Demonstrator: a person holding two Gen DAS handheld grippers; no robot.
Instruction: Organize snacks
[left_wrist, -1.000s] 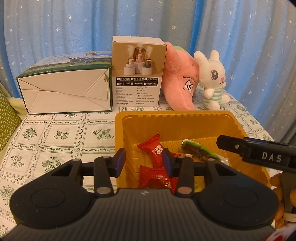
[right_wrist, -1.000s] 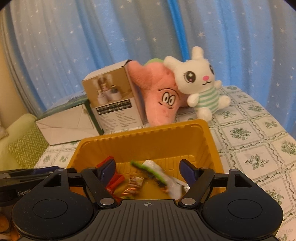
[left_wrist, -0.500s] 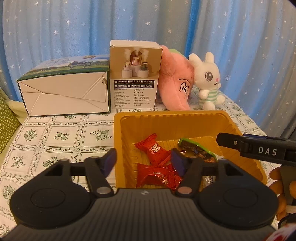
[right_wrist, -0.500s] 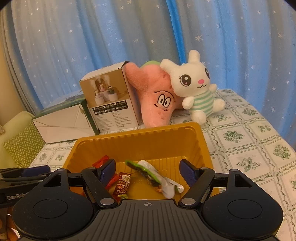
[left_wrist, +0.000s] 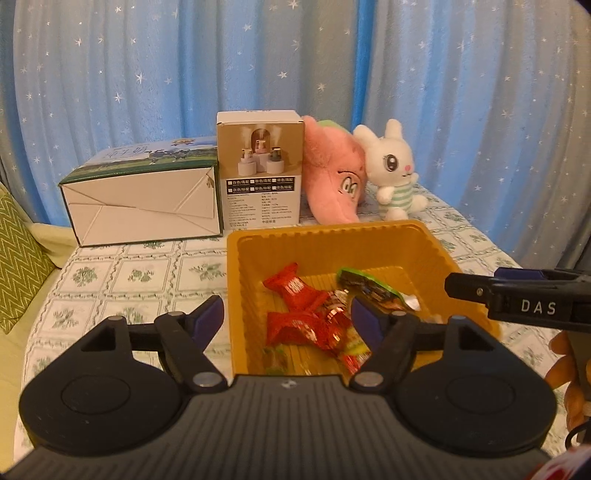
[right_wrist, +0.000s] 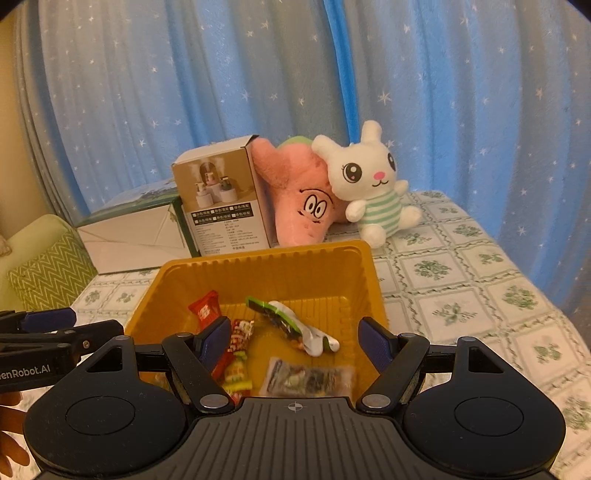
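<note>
Your yellow tray sits mid-desk toward the near edge, its light ribbed wall easy to nudge if either gripper dips. Your left gripper is opening wide with nothing gripped; your right gripper stands wide and empty. The snacks lie loosely heaped inside, so a careless reach could flick one out.

Assorted wrapped snacks (red, green, silvery) loose inside yellow tray; tray upright on tablecloth
</note>
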